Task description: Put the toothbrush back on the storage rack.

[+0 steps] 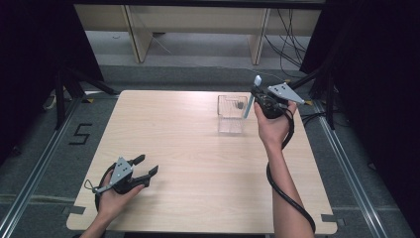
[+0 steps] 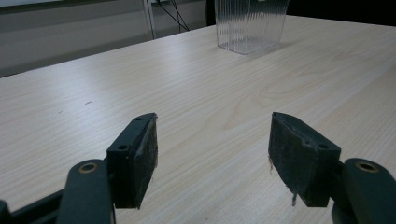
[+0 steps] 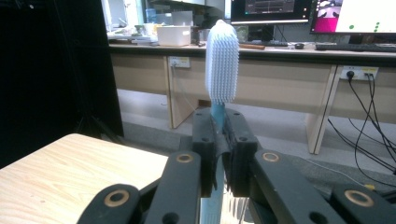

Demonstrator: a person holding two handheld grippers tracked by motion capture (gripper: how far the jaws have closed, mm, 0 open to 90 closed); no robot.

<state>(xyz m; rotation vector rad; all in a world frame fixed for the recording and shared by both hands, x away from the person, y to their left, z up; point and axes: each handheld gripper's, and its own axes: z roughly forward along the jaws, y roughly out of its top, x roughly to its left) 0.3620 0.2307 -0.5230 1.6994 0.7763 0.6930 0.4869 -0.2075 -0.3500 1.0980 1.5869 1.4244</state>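
A: Near edge first. What sits at the near left?

B: The left gripper (image 1: 146,170), held in the person's left hand (image 1: 115,198) low over the wooden table (image 1: 198,188). Jaws stand well apart, nothing between them. In the left gripper view the two black pads (image 2: 135,158) frame bare wood grain, and the gripper points toward the far right.

A: Cable?

B: A black cable loops by that hand at the near left corner. The grey three-cornered plate (image 1: 120,172) rides on top of the gripper.

A: Mid-table?

B: Bare wood between the two grippers. The right forearm (image 1: 287,198) runs up from the near edge at the right, a thick black cable (image 1: 285,191) trailing along it.

A: Far side, then.

B: A clear ribbed plastic container (image 1: 231,114) stands upright on the far half of the table, right of centre. In the left gripper view it shows at the far end, transparent, with vertical ridges (image 2: 251,23).

A: And the right gripper?

B: The right gripper (image 1: 253,95) is raised just to the right of the container, near its far right corner. Its jaws are clamped together on the handle of a toothbrush (image 1: 251,96). In the right gripper view the pale blue handle is pinched between the pads, and the white bristle head (image 3: 222,63) stands upright above the jaws.

A: Handle's lower end?

B: From the high view it slants down toward the container's right rim; whether it is touching or inside, I cannot tell.

A: Beyond the table?

B: Grey floor, then a long bench (image 3: 261,70) with wall sockets and hanging cables, monitors (image 3: 299,14) on top.
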